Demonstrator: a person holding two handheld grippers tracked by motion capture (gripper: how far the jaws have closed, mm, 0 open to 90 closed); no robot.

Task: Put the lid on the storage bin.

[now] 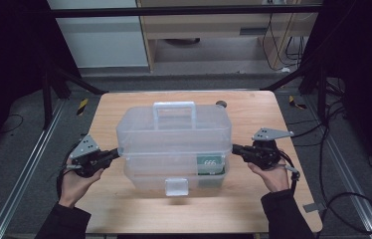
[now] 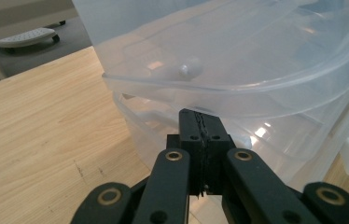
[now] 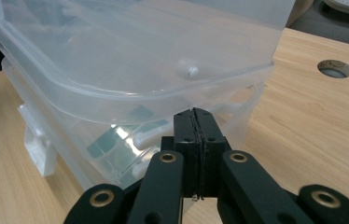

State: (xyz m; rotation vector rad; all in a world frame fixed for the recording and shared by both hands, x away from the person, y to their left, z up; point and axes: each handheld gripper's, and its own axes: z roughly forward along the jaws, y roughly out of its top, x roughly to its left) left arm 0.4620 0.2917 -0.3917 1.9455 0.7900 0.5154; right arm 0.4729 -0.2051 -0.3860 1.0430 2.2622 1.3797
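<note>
Resting on a wooden worktop (image 1: pixel 124 107) over grey carpet (image 1: pixel 30 112), clear storage box (image 1: pixel 174 142) between both closed jaws, nothing gripped.

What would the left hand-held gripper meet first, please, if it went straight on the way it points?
Most likely the side wall of the clear plastic storage box, just under its lid rim; the shut left hand-held gripper already seems almost against it.

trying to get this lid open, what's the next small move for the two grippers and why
Probably lift both together, gently. The left gripper and right gripper, jaws shut, sit tucked under the lid rim at opposite ends of the clear box, so an even upward nudge should raise it.
</note>
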